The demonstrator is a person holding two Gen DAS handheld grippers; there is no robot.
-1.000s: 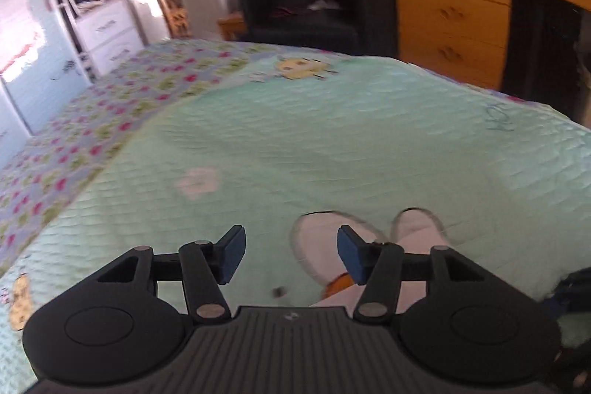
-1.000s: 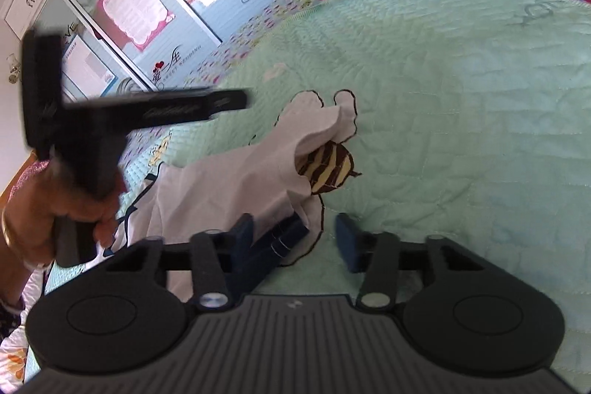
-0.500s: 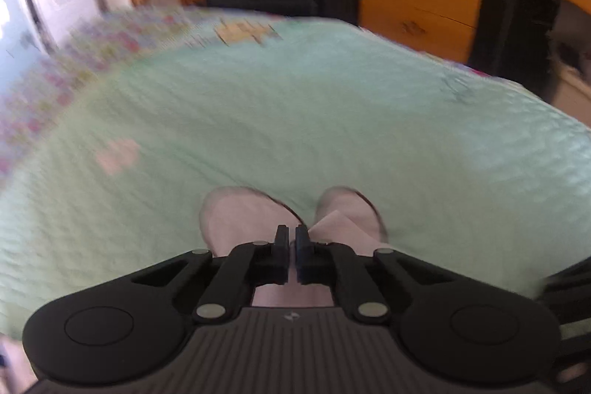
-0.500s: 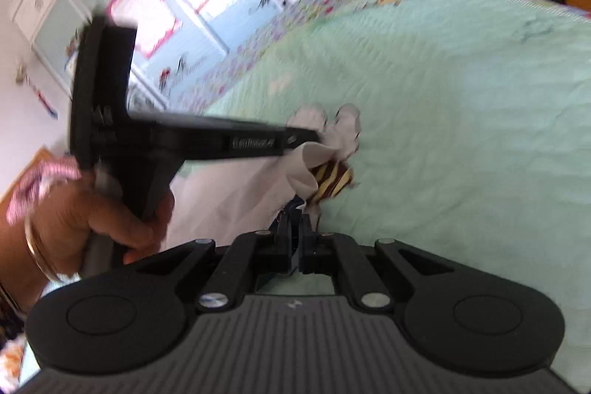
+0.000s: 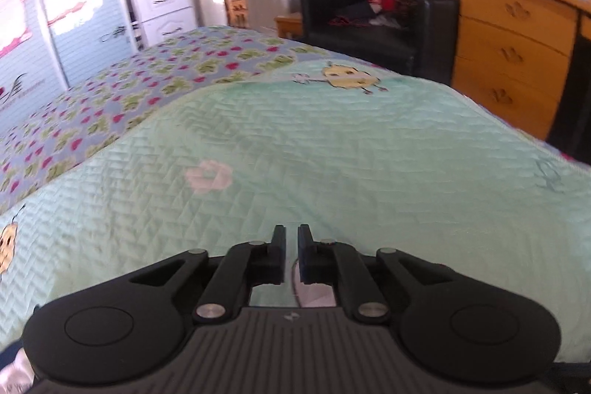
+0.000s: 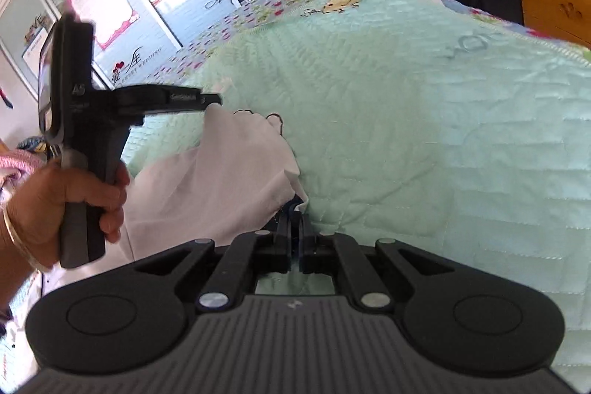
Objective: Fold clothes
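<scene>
The right gripper [image 6: 294,215] has its fingers pinched on the hem of the white garment [image 6: 229,180] lying on the bed [image 6: 406,120]. A second ago they stood apart. The left gripper [image 6: 216,98], in the person's hand [image 6: 74,194], tilts downward, opening slightly on the cloth's far edge.
</scene>
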